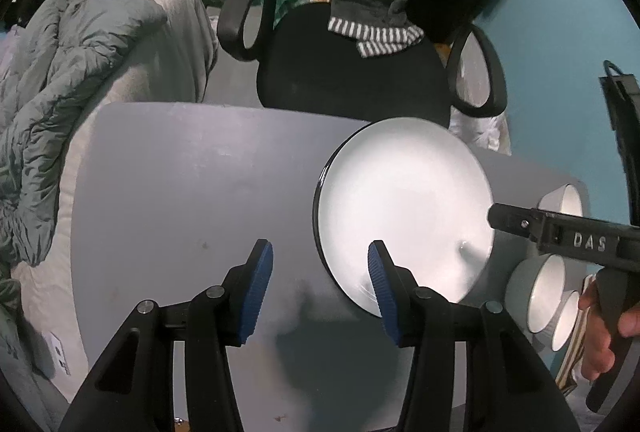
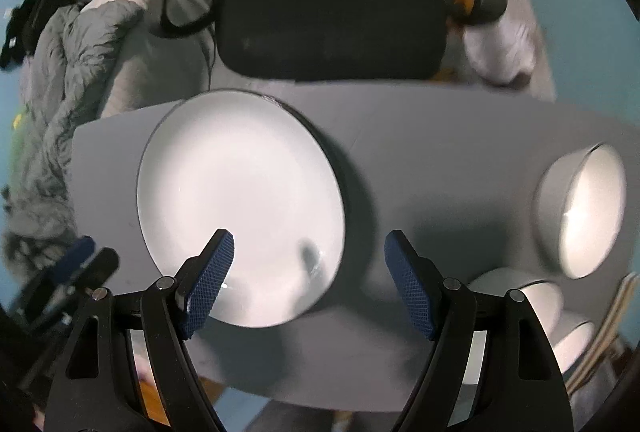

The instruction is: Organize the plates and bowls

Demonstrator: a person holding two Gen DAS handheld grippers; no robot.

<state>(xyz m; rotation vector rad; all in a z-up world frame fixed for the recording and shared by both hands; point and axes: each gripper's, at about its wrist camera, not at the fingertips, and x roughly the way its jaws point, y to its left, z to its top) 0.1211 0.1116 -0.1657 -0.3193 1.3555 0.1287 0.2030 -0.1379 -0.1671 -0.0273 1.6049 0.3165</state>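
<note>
**Both grippers open over a grey table with a white plate and three bowls**

The left gripper (image 1: 320, 288) sits at the bottom centre of its own view, blue pads spread wide with nothing between them, above the bare grey table (image 1: 180, 192). The white plate (image 1: 404, 208) with a dark rim lies flat on the table at centre right, its near edge just behind the right-hand pad.

From the right edge of that view the right gripper (image 1: 560, 232) reaches in, held by a hand (image 1: 604, 328); raised letters "DAS" can be read on its black body, and the rest of the word is cut off. Its tip overlaps the plate's right rim. In the right wrist view the right gripper (image 2: 310, 280) is released too, fingers well apart, the left pad over the plate (image 2: 240, 200) and the right pad over bare table.

Three bowls stand at the right end of the table: a far bowl (image 2: 580, 212), a nearer bowl (image 2: 516, 296) and a third bowl (image 2: 576, 344) at the lower right, the last two close together.

A black office chair (image 1: 352, 72) with a dark garment with a striped cuff (image 1: 376, 36) draped on it stands behind the table. No other writing is legible.
</note>
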